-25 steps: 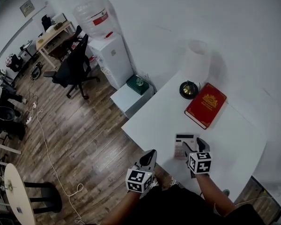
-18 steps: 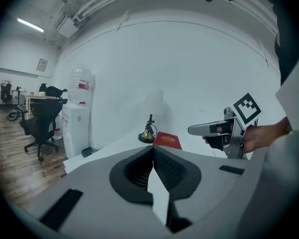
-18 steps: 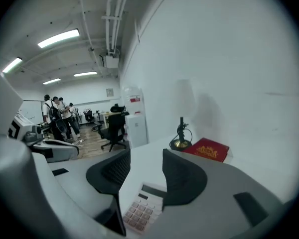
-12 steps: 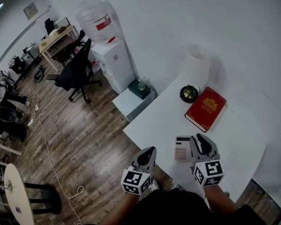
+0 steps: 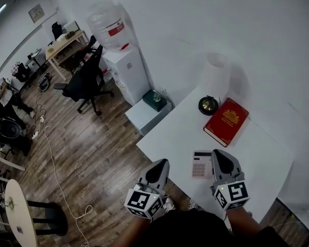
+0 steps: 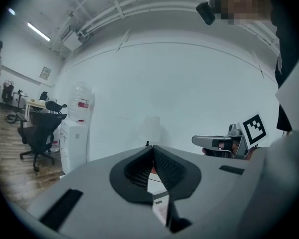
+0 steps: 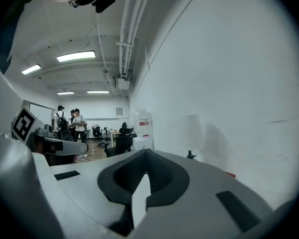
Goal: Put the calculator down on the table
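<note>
One white table point(image 5: 268, 153) bears one red book point(image 5: 225, 121); two grippers are held at its near edge, the left gripper point(image 5: 159, 164) with jaws together and empty, the right gripper point(image 5: 219, 156) with jaws just closed on nothing; one calculator point(image 5: 201, 164) lies flat on the table between them.

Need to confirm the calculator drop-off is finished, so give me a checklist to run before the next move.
1. Calculator lying flat on the table: ok.
2. Right claw empty: ok, jaws just closed, nothing between them.
3. Left claw empty: ok, shut.
4. Calculator apart from the red book: ok.
5. Right claw not touching the calculator: cannot tell; they overlap in the head view.
</note>
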